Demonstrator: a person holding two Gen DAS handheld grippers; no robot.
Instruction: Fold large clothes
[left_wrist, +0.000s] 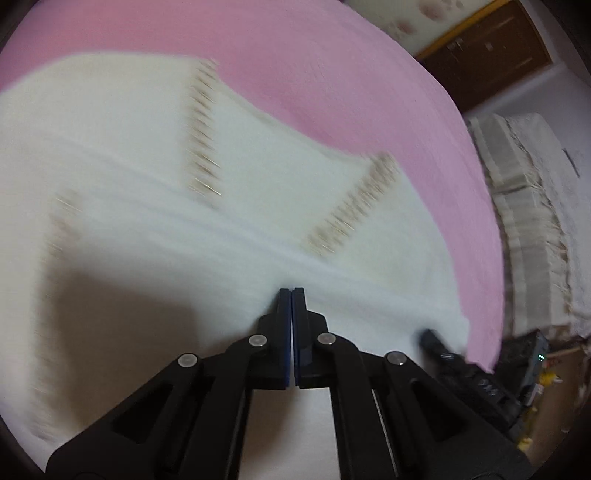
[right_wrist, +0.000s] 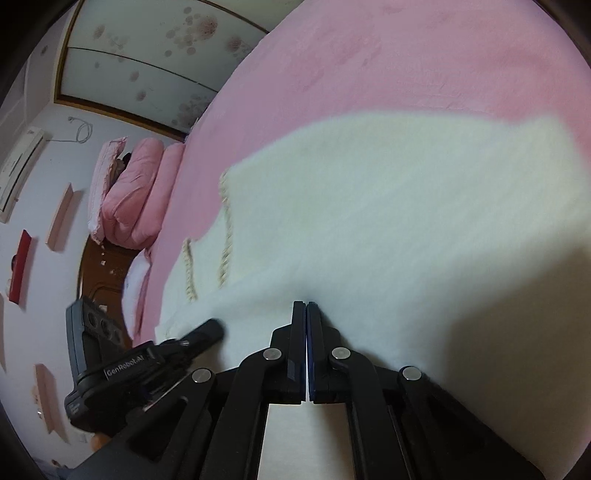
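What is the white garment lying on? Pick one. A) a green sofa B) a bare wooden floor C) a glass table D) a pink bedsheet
D: the white garment is spread across the pink bedsheet, which shows around its far edges in both wrist views.

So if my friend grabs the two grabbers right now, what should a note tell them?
Left gripper: fingers shut, pinching the near edge of the white garment.
Right gripper: fingers shut, pinching that same near edge further along.
Garment: spread on the pink bed, with tan stitched trim showing on a layer that lies over the body. Each gripper shows in the other's view, so they are side by side.
Done: both grips are set on the edge; one layer seems already turned over.
Left: probably carry the held edge across the garment, lay it flat, let go, then finish folding.
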